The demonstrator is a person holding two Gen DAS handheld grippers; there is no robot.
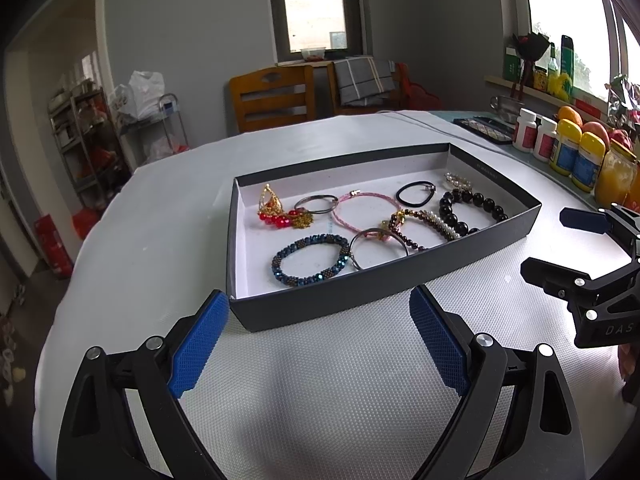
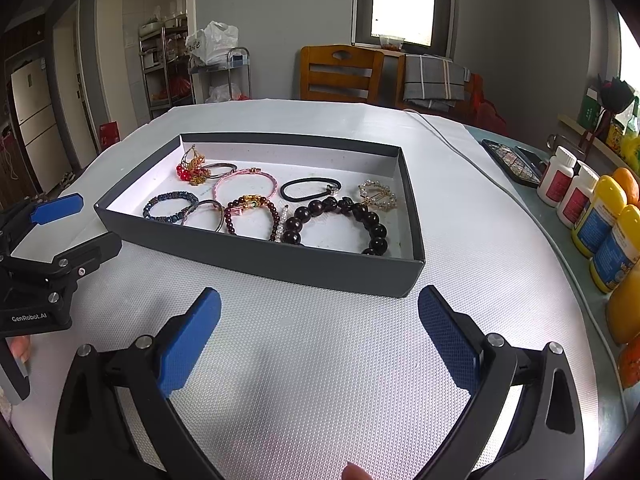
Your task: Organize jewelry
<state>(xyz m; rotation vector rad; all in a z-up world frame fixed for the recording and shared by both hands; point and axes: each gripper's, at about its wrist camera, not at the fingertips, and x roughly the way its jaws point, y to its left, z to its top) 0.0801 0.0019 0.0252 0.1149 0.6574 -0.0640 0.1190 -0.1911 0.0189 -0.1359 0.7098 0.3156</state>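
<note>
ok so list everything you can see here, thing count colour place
box: 1, dark grey, white inside, mid table
table: 1, white textured cover
large bead bracelet: 1, black, right end of box
hair tie: 1, black, box back right
pearl clip: 1, gold and white, box far right
cord bracelet: 1, pink, box centre
beaded bracelet: 1, blue, box front left
red bead charm: 1, red and gold, box back left
bottles: several, white and yellow, right table edge
chair: 1, wooden, behind table
left gripper: open, blue pads, before box
right gripper: open, blue pads, before box
</note>
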